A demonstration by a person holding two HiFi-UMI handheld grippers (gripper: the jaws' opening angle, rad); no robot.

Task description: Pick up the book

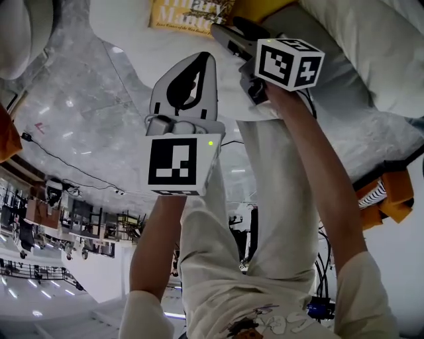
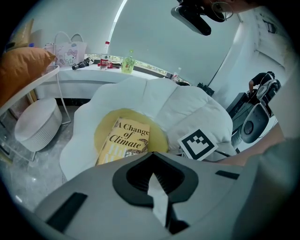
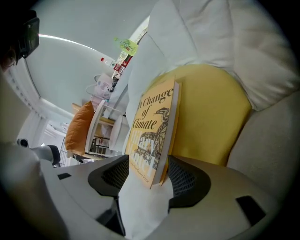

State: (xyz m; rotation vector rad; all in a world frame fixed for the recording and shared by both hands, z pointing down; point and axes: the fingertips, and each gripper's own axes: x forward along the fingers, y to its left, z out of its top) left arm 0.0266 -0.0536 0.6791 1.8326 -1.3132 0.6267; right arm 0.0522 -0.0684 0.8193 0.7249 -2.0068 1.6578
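The book, yellow with "A Change of Climate" on its cover, lies on the yellow centre of a white flower-shaped cushion seat. My right gripper is open, and the book's near edge stands between its jaws; the left pad is clear of the cover. In the head view the right gripper reaches the book at the top. My left gripper is shut and holds nothing. It hangs short of the book, beside the right gripper's marker cube.
A round white stool and an orange cushion are to the seat's left. Behind runs a white table with bottles and a bag. Dark equipment stands at the right.
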